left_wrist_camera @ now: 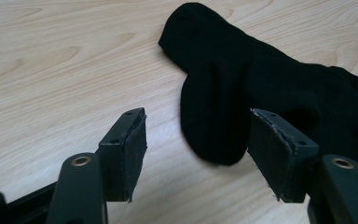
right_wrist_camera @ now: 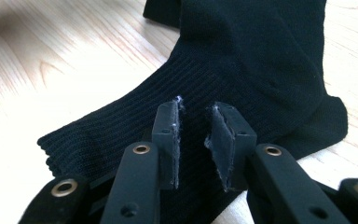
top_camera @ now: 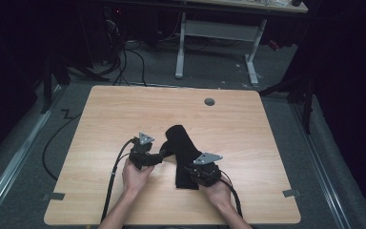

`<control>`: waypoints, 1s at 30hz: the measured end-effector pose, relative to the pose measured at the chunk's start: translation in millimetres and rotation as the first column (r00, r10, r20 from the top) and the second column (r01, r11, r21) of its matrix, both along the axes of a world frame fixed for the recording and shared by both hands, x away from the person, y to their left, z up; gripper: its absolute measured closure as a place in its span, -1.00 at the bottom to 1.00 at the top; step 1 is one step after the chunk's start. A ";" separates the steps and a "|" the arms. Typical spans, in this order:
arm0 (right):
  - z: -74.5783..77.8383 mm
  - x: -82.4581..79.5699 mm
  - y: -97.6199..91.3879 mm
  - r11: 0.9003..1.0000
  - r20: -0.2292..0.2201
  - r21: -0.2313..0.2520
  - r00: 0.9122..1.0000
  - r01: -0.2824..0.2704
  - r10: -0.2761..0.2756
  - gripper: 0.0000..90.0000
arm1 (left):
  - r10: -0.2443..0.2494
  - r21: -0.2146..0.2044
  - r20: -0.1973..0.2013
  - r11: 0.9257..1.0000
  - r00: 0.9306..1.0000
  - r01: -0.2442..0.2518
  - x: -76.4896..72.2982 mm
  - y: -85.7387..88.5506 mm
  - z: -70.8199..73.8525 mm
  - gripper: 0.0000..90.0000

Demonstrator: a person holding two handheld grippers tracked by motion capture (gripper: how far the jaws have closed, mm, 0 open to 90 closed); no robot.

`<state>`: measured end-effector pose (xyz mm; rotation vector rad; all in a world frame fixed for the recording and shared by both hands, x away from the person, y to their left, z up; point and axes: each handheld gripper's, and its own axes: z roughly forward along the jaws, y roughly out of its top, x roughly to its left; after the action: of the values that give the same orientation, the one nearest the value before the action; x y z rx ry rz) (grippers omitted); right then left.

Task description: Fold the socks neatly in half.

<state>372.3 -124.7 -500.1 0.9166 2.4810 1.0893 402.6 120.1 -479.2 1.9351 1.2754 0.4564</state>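
Note:
A black sock (top_camera: 183, 152) lies flat near the middle of the wooden table (top_camera: 124, 109), its ribbed cuff toward the person. My left gripper (top_camera: 164, 154) comes at it from the left. In the left gripper view its jaws (left_wrist_camera: 198, 140) stand wide open, and one rounded end of the sock (left_wrist_camera: 261, 79) lies on the wood just beyond them, untouched. My right gripper (top_camera: 191, 169) hovers at the cuff end. In the right gripper view its pads (right_wrist_camera: 196, 108) are a narrow gap apart above the ribbed cuff (right_wrist_camera: 242, 60), with no cloth pinched between them.
A grey cable hole (top_camera: 209, 101) sits near the table's far edge. Tape marks (top_camera: 53, 196) (top_camera: 291, 193) flag the front corners. Beyond the table stand a white desk frame (top_camera: 181, 47) and loose floor cables (top_camera: 124, 62). Bare wood surrounds the sock.

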 end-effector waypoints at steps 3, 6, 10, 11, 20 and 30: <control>0.1 -0.4 -3.6 1.000 -0.007 -0.003 1.000 -0.006 0.006 0.59 | -0.013 0.013 -0.021 1.000 1.000 0.013 9.1 -6.7 -1.0 -0.16; 0.6 -0.5 -7.3 1.000 -0.017 -0.008 1.000 -0.020 0.020 0.59 | -0.028 0.034 -0.041 0.999 0.999 0.030 16.6 -13.8 -2.0 -0.12; 1.0 -1.9 -13.1 0.999 -0.022 -0.013 0.999 -0.041 0.041 0.59 | -0.036 0.038 -0.044 0.999 0.998 0.037 21.7 -19.0 -3.1 -0.08; 0.8 -2.5 -14.6 0.999 -0.022 -0.012 0.999 -0.043 0.042 0.59 | -0.036 0.044 -0.047 0.998 0.998 0.038 23.2 -20.0 -3.9 -0.07; -0.5 -3.7 -21.1 0.998 -0.017 -0.004 0.998 -0.065 0.065 0.59 | -0.060 0.078 -0.059 0.995 0.996 0.065 35.3 -28.8 -12.4 0.10; 0.5 1.0 -21.7 0.993 -0.033 -0.019 0.993 -0.114 0.113 0.59 | -0.103 0.135 -0.073 0.984 0.992 0.113 24.8 -26.7 -13.2 0.45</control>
<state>373.3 -146.4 -499.6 0.8011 2.5936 1.0898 427.4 93.4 -492.4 2.1407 1.1998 0.4398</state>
